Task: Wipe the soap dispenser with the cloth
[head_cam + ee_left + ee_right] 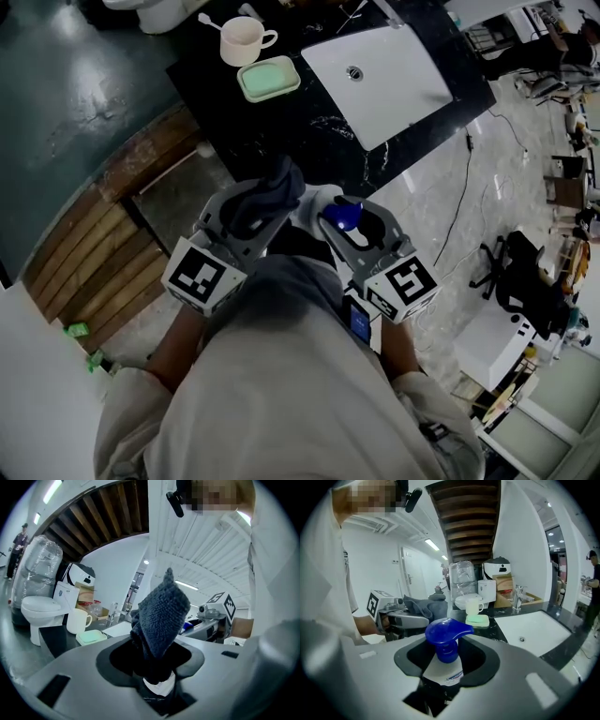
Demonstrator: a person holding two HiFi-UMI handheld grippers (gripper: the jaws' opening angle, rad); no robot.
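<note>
No word, number or brand could be read anywhere. The white paper label (450, 674) on the blue-pumped white soap bottle (446, 637) between the jaws of the right tongs (447, 658) carried blue print too small to make out. The white cubes (204, 278) behind the left tongs (270, 197) and right tongs showed only black square patterns, not letters.

The cloth (159, 616) is showing dark blue-grey. The dispenser (447, 648) is showing bright blue on top and white below. The grey left claw (262, 208) and right claw (345, 221) are carrying black-and-white square markers (202, 277). The surface (281, 131) is looking black with white veins, the sink (394, 80) white, the dish (268, 79) pale green, the mug (244, 39) cream.
</note>
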